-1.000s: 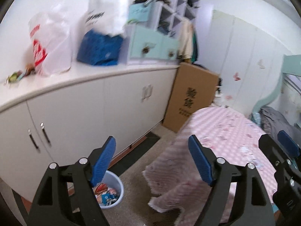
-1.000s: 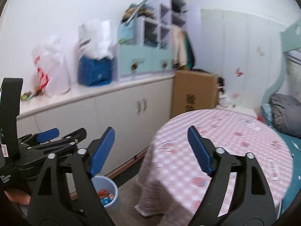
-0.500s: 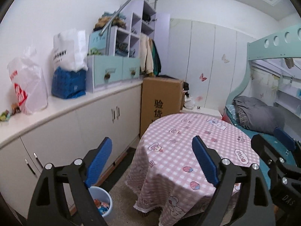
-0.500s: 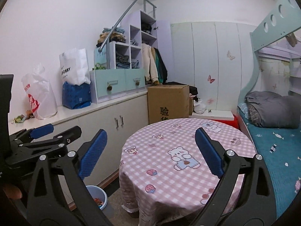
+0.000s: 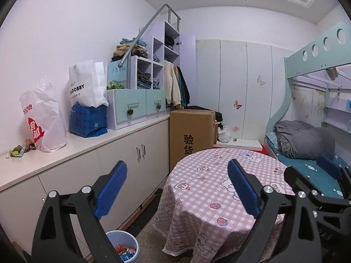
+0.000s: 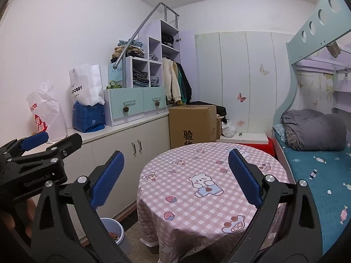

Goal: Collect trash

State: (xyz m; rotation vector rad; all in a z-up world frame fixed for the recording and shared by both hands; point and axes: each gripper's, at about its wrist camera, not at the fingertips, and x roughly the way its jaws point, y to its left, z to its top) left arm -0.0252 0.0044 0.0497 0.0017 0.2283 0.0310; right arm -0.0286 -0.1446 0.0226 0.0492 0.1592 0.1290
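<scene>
A pale blue trash bin (image 5: 134, 240) stands on the floor by the cabinets, with colourful wrappers (image 5: 125, 249) inside; it also shows in the right wrist view (image 6: 118, 230). Small scraps (image 5: 16, 151) lie on the counter at far left. My left gripper (image 5: 177, 166) hangs above the bin and the table edge, its jaws opening with nothing between them. My right gripper (image 6: 175, 155) is open and empty over the round table (image 6: 197, 166). The table top shows no loose items.
White cabinets (image 5: 122, 153) run along the left wall, with plastic bags (image 5: 43, 118) and drawer units (image 5: 136, 107) on top. A cardboard box (image 5: 190, 131) stands behind the table. A bunk bed (image 6: 311, 166) with a grey duvet fills the right side.
Both views have swung up from the bin and cabinet fronts to take in the whole room and table top. Both pairs of jaws stand wider than before.
</scene>
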